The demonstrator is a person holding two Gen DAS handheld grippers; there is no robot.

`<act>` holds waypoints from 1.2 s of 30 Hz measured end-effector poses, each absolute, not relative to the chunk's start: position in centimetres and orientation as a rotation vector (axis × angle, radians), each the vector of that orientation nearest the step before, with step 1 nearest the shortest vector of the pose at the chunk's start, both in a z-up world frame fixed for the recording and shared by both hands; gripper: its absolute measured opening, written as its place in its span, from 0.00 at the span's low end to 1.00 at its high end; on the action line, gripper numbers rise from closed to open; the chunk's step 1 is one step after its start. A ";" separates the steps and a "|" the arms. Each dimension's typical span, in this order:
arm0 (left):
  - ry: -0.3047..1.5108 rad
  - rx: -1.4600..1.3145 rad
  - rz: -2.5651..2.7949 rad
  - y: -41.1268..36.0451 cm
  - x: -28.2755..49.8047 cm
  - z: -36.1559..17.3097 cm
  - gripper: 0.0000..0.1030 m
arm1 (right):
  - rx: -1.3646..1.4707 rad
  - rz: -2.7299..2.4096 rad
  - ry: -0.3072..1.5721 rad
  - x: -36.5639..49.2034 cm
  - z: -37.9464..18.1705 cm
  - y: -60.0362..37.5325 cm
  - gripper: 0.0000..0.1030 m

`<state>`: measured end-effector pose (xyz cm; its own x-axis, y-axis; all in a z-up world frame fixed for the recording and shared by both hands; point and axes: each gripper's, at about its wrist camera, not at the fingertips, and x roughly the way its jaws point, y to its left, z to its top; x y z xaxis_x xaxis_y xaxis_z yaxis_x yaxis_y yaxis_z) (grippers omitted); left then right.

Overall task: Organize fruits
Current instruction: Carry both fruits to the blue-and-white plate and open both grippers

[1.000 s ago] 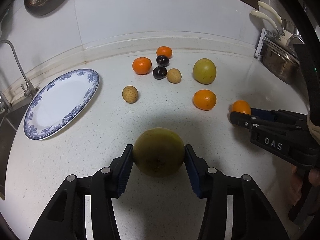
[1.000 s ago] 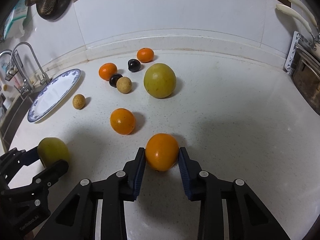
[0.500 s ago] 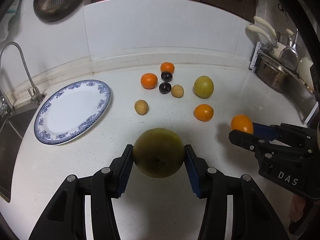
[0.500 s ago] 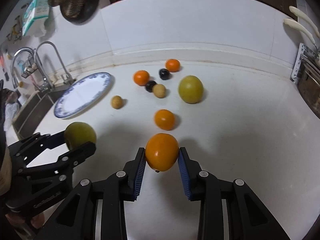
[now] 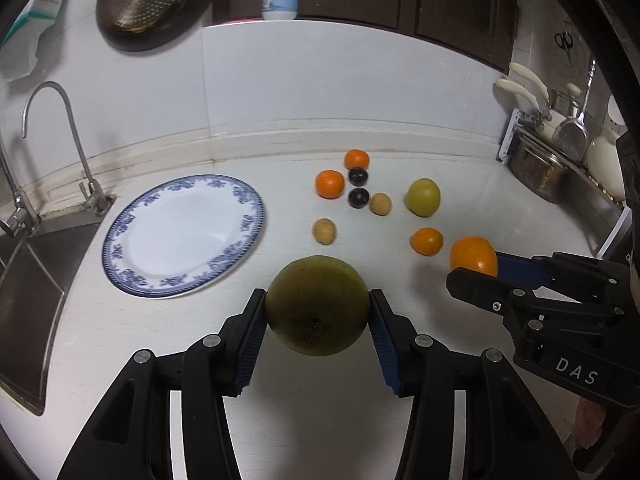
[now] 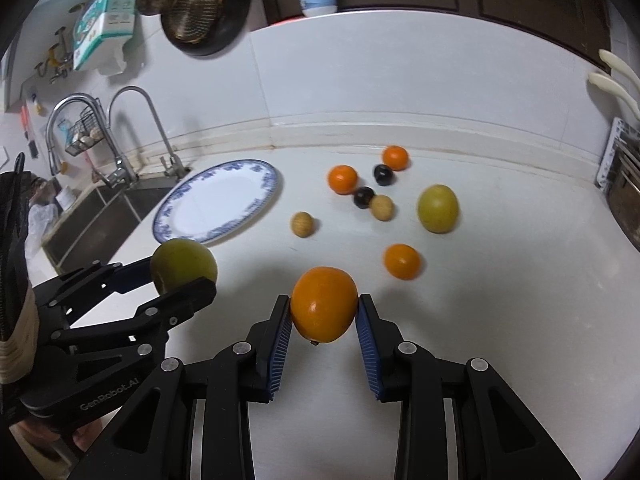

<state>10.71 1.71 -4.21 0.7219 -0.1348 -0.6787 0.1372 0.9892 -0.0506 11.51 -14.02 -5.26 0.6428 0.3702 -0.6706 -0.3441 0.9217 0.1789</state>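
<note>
My left gripper (image 5: 318, 320) is shut on a large green pear (image 5: 318, 304) and holds it above the counter, just right of the blue-rimmed white plate (image 5: 132, 280). My right gripper (image 6: 323, 320) is shut on a big orange (image 6: 323, 304), also lifted; it shows in the left wrist view (image 5: 474, 258) too. The plate (image 6: 176, 232) lies near the sink. On the counter beyond lie a second green pear (image 5: 423, 197), several small oranges (image 5: 427, 241), two dark plums (image 5: 358, 198) and two small brown fruits (image 5: 324, 231).
A sink (image 5: 24, 280) with a tap (image 5: 52, 92) is at the left. A dish rack with pots (image 5: 548, 172) stands at the right. A strainer (image 5: 144, 0) hangs on the wall behind.
Both grippers have lifted their fruit off the counter and pulled back and up; the plate and loose fruits now look farther away.
</note>
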 end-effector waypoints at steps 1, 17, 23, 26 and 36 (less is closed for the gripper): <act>0.747 0.004 -0.148 2.2 10.7 -4.2 0.48 | 0.036 0.411 0.771 11.5 -5.1 -13.7 0.33; 0.722 0.000 -0.066 11.3 12.3 -4.1 0.48 | 0.011 0.498 0.770 14.7 -4.4 -4.9 0.33; 0.714 0.022 -0.056 14.1 13.9 -4.6 0.48 | -0.008 0.531 0.776 16.8 -4.8 -1.4 0.33; 0.718 0.032 -0.066 15.1 14.9 -4.8 0.48 | -0.016 0.548 0.784 18.1 -5.1 -0.1 0.33; 0.788 0.041 -0.080 17.6 19.0 -7.3 0.48 | -0.067 0.560 0.856 22.8 -7.4 3.8 0.33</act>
<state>18.99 17.64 -7.30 0.7022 -0.0570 -0.7097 0.0875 0.9961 0.0066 22.75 3.80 -7.44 0.5206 0.4408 -0.7312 -0.4936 0.8542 0.1635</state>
